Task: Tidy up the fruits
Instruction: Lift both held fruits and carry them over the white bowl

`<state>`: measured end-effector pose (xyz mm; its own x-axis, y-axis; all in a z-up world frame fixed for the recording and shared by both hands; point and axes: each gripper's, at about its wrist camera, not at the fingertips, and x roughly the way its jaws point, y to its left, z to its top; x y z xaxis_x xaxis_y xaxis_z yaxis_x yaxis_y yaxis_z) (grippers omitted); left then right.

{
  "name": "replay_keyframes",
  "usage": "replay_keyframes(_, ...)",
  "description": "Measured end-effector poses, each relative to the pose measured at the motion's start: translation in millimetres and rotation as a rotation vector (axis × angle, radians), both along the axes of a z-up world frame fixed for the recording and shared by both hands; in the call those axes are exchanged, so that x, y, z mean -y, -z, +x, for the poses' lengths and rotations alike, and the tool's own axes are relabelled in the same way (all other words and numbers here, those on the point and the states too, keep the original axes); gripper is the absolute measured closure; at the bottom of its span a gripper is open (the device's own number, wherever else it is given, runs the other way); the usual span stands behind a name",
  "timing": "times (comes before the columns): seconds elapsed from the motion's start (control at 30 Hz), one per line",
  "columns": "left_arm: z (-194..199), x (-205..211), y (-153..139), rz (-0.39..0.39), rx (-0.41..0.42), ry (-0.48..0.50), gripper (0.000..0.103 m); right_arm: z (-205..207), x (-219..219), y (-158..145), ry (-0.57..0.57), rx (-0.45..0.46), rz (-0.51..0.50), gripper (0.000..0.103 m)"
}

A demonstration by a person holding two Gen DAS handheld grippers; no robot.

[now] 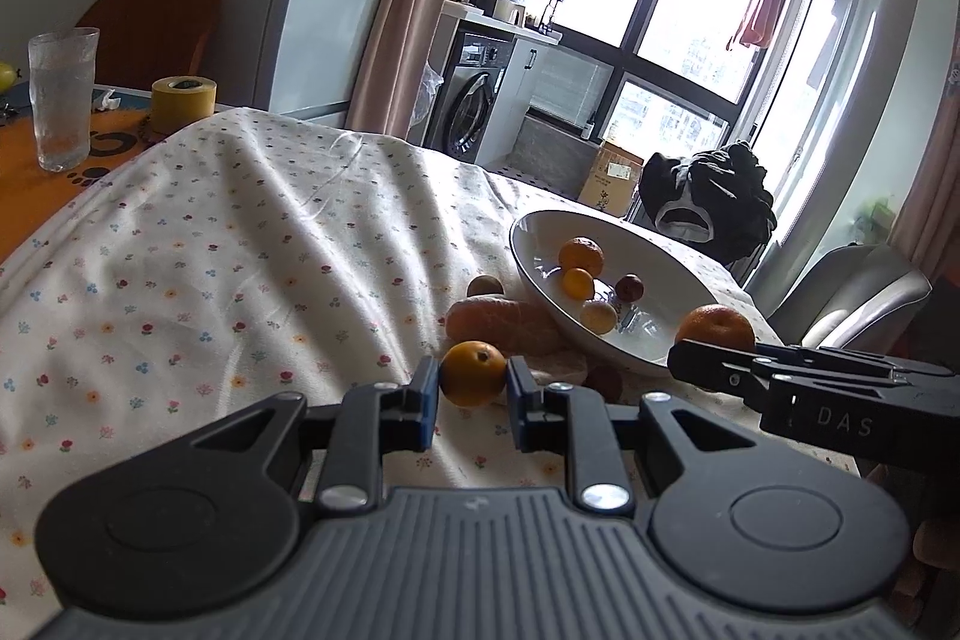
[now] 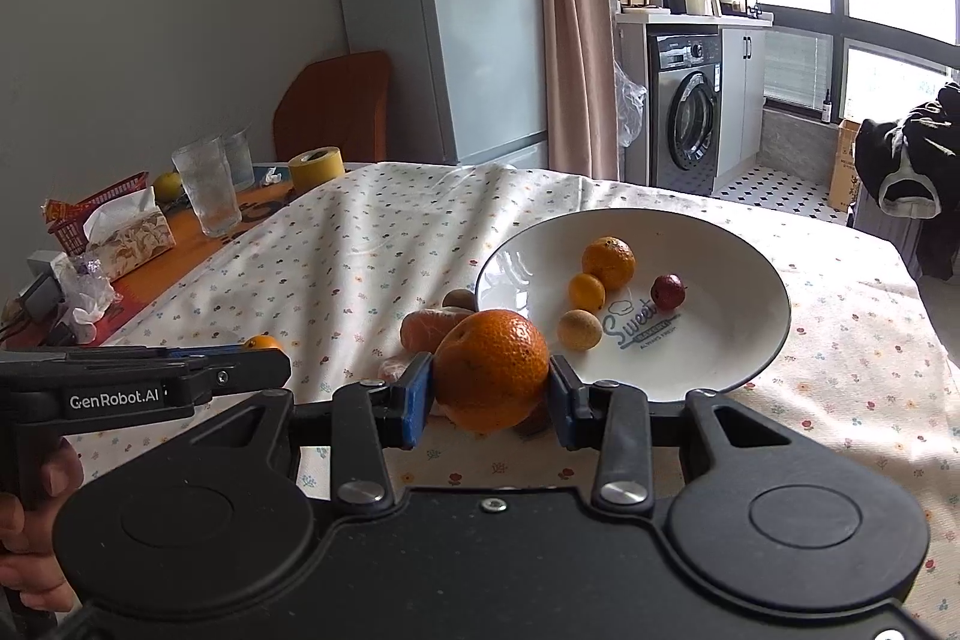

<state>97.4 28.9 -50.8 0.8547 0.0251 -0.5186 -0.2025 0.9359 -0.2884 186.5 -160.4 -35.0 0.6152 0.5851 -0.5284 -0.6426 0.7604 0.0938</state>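
My left gripper (image 1: 472,388) is shut on a small orange (image 1: 474,373), held just above the flowered cloth. My right gripper (image 2: 491,394) is shut on a large mandarin (image 2: 492,370), close to the near rim of the white plate (image 2: 738,244). That mandarin (image 1: 715,329) also shows in the left wrist view, beside the plate (image 1: 660,268). On the plate lie an orange (image 2: 608,262), a small yellow-orange fruit (image 2: 587,292), a tan round fruit (image 2: 579,330) and a dark red fruit (image 2: 668,291). A carrot-like orange piece (image 2: 429,327) and a kiwi (image 2: 459,299) lie left of the plate.
Two glasses (image 2: 207,193), a yellow tape roll (image 2: 316,167), a tissue box (image 2: 135,235) and a red basket (image 2: 90,214) stand at the table's far left. A chair with dark clothes (image 2: 909,160) is past the right edge. A hand (image 2: 27,526) grips the left tool.
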Motion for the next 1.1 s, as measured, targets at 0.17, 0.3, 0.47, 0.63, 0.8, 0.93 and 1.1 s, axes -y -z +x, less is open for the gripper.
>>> replay_keyframes(0.17,8,4,-1,0.001,0.005,0.013,0.081,5,7,-1,0.02,0.004,0.007,0.065)
replay_keyframes(0.3,16,10,-1,0.006,0.006,0.029,0.081,12,16,0,0.041,0.004,0.016,0.065)
replay_keyframes(0.47,28,18,-2,0.013,0.001,0.049,0.081,21,27,2,0.065,0.001,0.025,0.065)
replay_keyframes(0.63,42,26,-3,0.021,0.002,0.068,0.081,30,35,5,0.082,-0.007,0.034,0.065)
replay_keyframes(0.8,54,34,-3,0.029,-0.001,0.085,0.081,37,41,8,0.093,-0.012,0.043,0.065)
replay_keyframes(0.93,63,39,-3,0.033,-0.001,0.098,0.081,42,46,11,0.103,-0.018,0.051,0.065)
replay_keyframes(1.1,74,43,-1,0.026,0.003,0.113,0.081,48,51,14,0.115,-0.022,0.053,0.065)
